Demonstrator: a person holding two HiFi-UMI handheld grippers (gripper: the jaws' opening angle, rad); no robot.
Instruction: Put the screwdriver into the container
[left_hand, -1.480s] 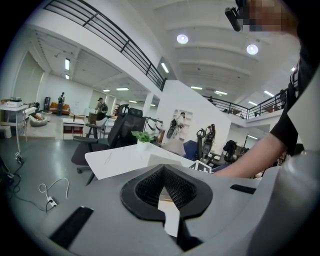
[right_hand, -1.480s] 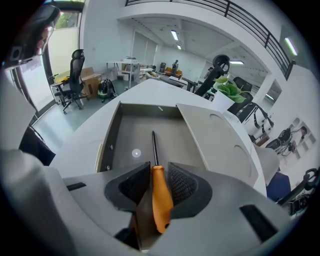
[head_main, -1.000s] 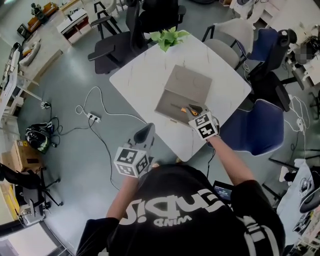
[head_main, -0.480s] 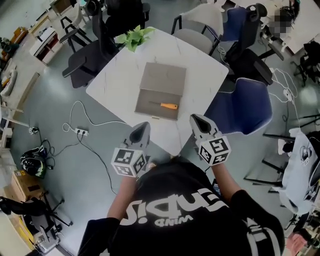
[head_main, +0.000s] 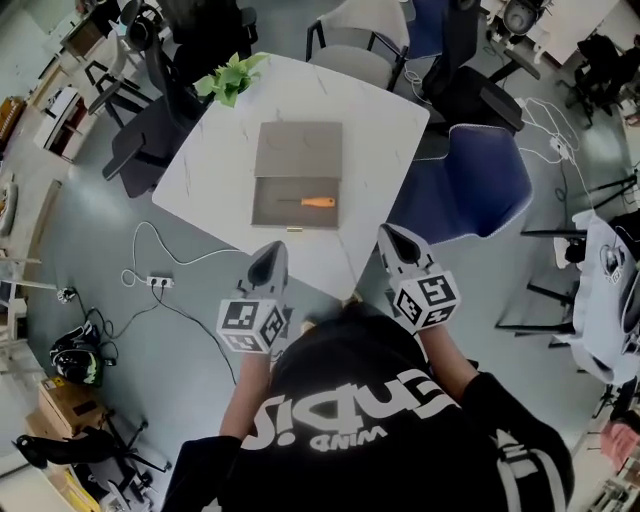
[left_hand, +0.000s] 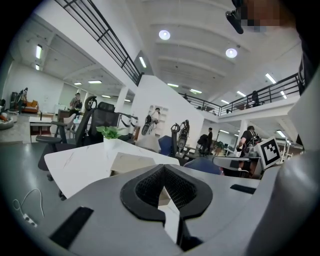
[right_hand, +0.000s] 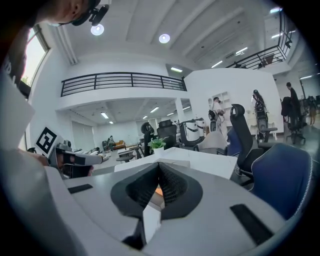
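The screwdriver (head_main: 310, 202), orange-handled, lies flat inside the grey container (head_main: 264, 214), whose lid (head_main: 298, 150) stands folded back behind it on the white table (head_main: 215, 165). Both grippers hang off the table's near edge, close to the person's chest. My left gripper (head_main: 268, 262) is shut with nothing in it. My right gripper (head_main: 395, 245) is also shut and empty, well clear of the container. In the left gripper view the tips (left_hand: 163, 169) meet in front of the lid (left_hand: 131, 162). The right gripper view shows the tips (right_hand: 159, 167) together, with an orange speck behind the slit.
A potted plant (head_main: 228, 78) stands at the table's far corner. A blue chair (head_main: 465, 190) sits to the right of the table, with black and grey chairs behind it. A white cable with a power strip (head_main: 160, 281) lies on the floor to the left.
The right gripper was at the screwdriver over the container; it has let go, drawn back toward the body and shut. The screwdriver stays in the container. The left gripper has hardly moved.
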